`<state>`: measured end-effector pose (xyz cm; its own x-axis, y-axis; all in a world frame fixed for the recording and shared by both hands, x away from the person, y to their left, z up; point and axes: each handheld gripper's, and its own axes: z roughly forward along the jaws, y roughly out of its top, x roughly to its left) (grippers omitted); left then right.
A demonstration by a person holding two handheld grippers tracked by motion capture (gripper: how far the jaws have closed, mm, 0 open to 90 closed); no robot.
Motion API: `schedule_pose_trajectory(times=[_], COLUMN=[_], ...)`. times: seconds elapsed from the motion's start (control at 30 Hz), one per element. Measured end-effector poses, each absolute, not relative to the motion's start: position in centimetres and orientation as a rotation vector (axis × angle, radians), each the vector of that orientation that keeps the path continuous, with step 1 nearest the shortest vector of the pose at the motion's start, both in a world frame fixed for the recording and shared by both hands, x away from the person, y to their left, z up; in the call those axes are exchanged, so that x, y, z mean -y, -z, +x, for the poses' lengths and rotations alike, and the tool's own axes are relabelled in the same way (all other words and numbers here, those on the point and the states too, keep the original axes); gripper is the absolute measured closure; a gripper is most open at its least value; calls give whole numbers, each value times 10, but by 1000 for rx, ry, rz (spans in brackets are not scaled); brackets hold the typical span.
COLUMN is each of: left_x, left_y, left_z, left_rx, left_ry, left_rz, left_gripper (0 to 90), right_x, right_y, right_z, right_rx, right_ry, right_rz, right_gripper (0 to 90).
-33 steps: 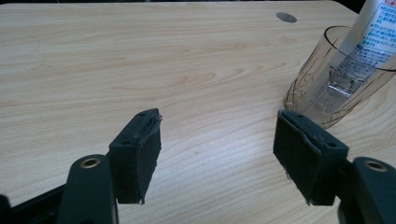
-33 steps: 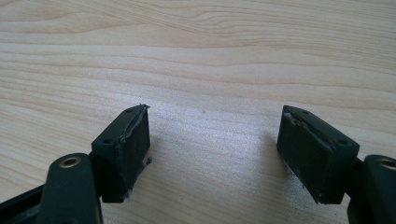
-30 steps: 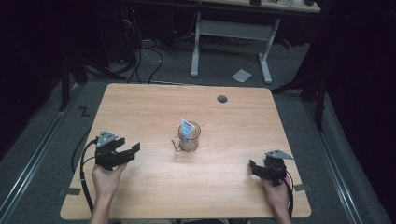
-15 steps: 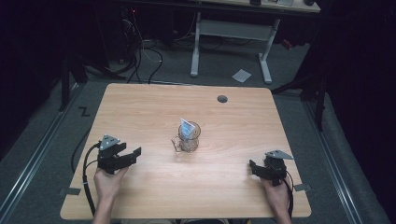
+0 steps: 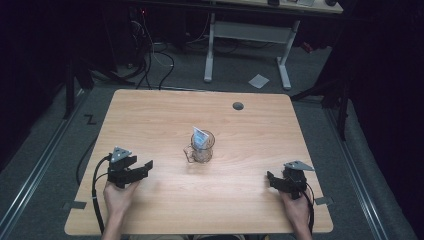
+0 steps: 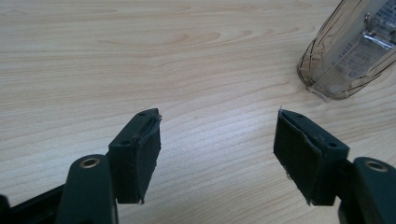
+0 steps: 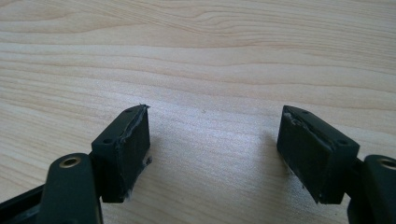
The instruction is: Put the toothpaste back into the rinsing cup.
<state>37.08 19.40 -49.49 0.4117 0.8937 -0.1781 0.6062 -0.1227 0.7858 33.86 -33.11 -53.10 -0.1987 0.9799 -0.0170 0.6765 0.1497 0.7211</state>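
A clear glass mug (image 5: 202, 148) with a handle stands at the middle of the wooden table (image 5: 150, 115), a small blue-and-white packet (image 5: 199, 137) sticking up out of it. The mug (image 6: 350, 51) and its packet appear at the top right of the left gripper view. My left gripper (image 5: 145, 167) rests low at the table's front left, open, jaws pointing right toward the mug with bare wood between them (image 6: 217, 144). My right gripper (image 5: 271, 179) sits at the front right, open and holding nothing (image 7: 215, 149), jaws pointing left.
A round dark grommet (image 5: 238, 106) is set in the table near its far edge. Beyond the table stand a white desk frame (image 5: 245, 35) and cables on the dark floor. A black cable (image 5: 97, 200) trails from the left gripper over the front edge.
My left gripper has slid a little nearer the front edge and to the right. The right gripper and the mug have stayed still.
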Motion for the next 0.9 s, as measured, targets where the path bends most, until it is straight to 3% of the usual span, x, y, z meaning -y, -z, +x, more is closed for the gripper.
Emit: schedule_pose_trajectory(times=[0.9], left_x=[-179], left_y=[518], left_z=[381], left_rx=[-1317], left_ry=[-483], left_rz=[1895], left_gripper=[334], right_x=[331], right_y=[531], right_z=[339], right_rx=[-1940], right_ry=[-811], right_rz=[1577], right_gripper=[254])
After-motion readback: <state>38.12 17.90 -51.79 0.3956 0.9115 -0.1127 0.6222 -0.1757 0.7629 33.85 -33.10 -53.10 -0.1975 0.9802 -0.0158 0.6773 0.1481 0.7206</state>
